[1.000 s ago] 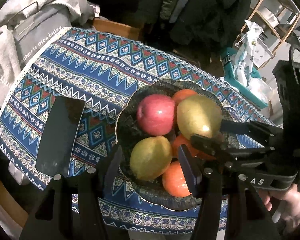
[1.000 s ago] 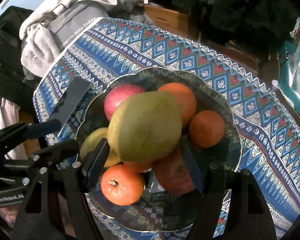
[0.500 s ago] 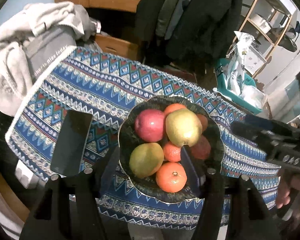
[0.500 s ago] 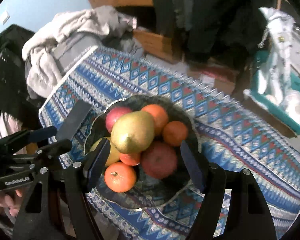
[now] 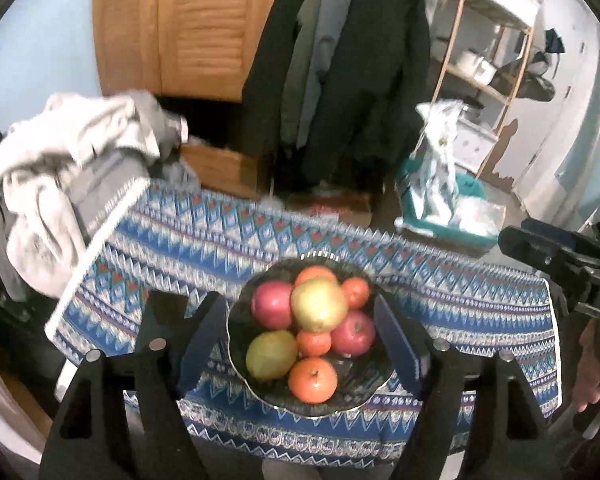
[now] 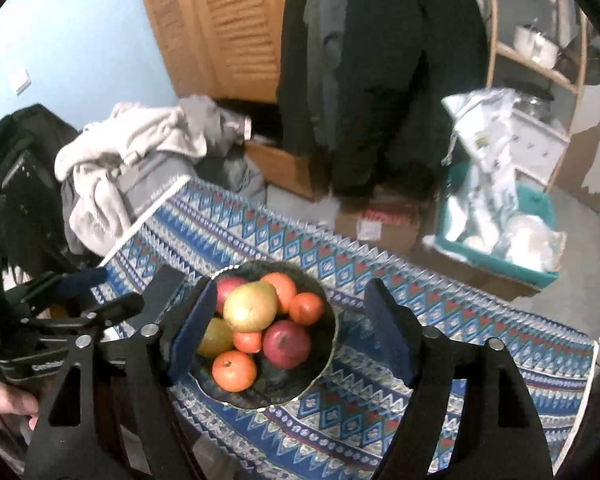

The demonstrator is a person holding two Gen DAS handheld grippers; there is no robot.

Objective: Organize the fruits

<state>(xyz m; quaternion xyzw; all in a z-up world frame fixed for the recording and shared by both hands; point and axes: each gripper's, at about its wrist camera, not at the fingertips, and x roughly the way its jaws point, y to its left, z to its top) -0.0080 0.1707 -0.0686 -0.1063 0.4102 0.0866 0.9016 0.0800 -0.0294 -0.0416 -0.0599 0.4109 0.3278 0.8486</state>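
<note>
A dark bowl point(image 5: 374, 390) on a patterned cloth point(image 5: 460, 312) holds 2 pears point(image 5: 319, 307), 2 red apples point(image 5: 272, 305) and 4 oranges point(image 5: 313, 380). The left gripper point(image 5: 300, 336) and right gripper point(image 6: 290, 336) hang above it, jaws opening, both empty.

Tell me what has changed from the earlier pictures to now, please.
Both grippers have pulled up and back from the bowl. The right gripper let go of the top pear; both sets of jaws are opening, empty, also the left gripper. The fruit pile kept its arrangement.
</note>
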